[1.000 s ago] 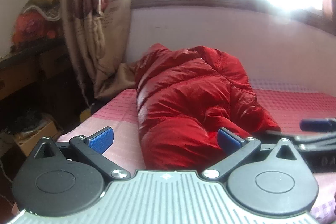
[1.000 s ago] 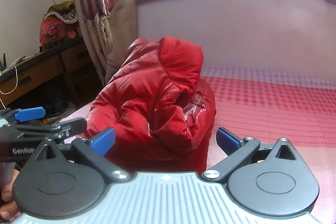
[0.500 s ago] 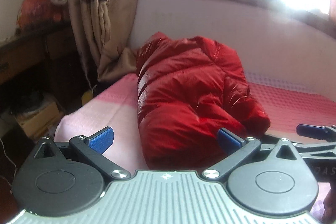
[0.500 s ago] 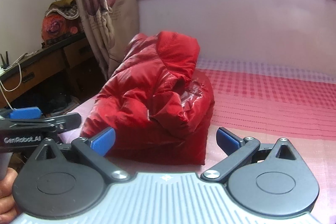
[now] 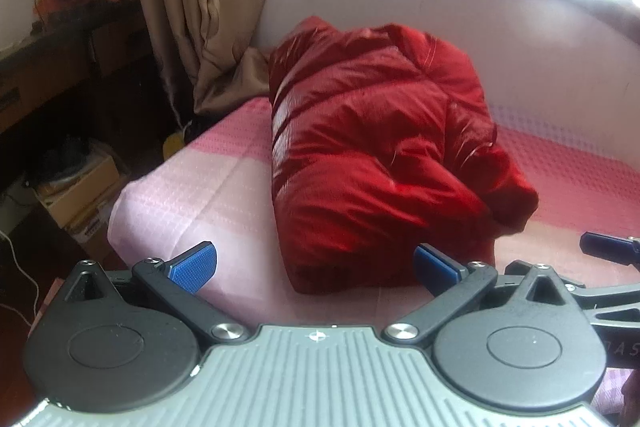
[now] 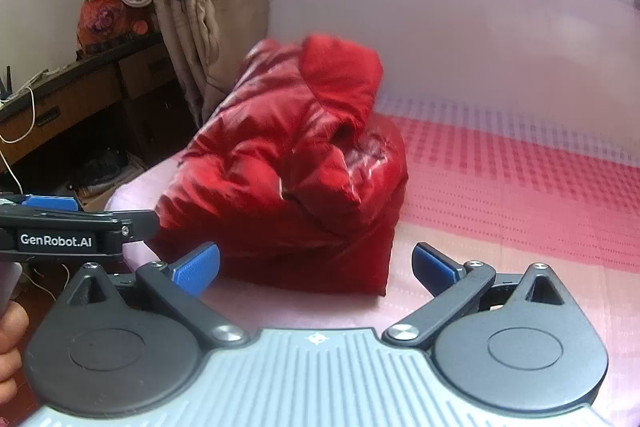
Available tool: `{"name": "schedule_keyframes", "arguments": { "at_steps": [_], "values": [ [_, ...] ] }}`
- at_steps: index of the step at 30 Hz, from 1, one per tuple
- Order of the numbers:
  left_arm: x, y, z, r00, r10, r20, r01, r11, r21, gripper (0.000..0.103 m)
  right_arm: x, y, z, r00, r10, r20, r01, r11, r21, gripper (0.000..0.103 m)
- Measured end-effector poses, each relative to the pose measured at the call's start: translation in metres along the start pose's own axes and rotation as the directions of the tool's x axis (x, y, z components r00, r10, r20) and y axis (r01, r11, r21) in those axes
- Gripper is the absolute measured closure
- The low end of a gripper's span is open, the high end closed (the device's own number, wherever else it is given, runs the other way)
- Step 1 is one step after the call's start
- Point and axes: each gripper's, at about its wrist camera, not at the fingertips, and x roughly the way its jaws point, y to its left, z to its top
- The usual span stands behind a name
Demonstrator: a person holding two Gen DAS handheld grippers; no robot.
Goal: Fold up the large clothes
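Left gripper (image 5: 316, 263) jaws spread wide, nothing between the blue pads, hovering just short of the red puffy jacket (image 5: 380, 147). Jacket sits bundled on the pink checked bedspread (image 5: 200, 187), near the bed's left edge by the curtain (image 5: 200, 7). Right gripper's blue tip (image 5: 608, 247) visible at right edge.
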Motion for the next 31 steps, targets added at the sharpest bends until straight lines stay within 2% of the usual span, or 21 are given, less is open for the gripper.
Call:
{"name": "schedule_keyframes", "arguments": {
  "at_steps": [7, 12, 23, 31],
  "values": [
    [0.009, -0.002, -0.004, 0.999, 0.008, -0.052, -0.009, 1.000, -0.011, 0.000, 0.014, -0.008, -0.007, 0.998, 0.002, -0.067, 0.000, 1.000, 0.022, 0.000],
    [0.011, -0.005, -0.007, 0.998, 0.026, -0.051, -0.026, 1.000, 0.000, 0.000, 0.019, -0.010, -0.011, 0.996, -0.003, -0.088, 0.005, 1.000, 0.021, 0.000],
    [0.018, -0.009, -0.013, 0.996, 0.024, -0.084, -0.024, 1.000, 0.004, 0.001, 0.023, -0.007, -0.015, 0.994, 0.003, -0.108, -0.003, 1.000, 0.001, 0.000],
    [0.013, -0.013, -0.013, 0.997, 0.025, -0.066, -0.024, 1.000, 0.012, 0.000, 0.024, -0.005, -0.017, 0.993, 0.007, -0.114, -0.009, 1.000, -0.011, 0.000]
  ]
}}
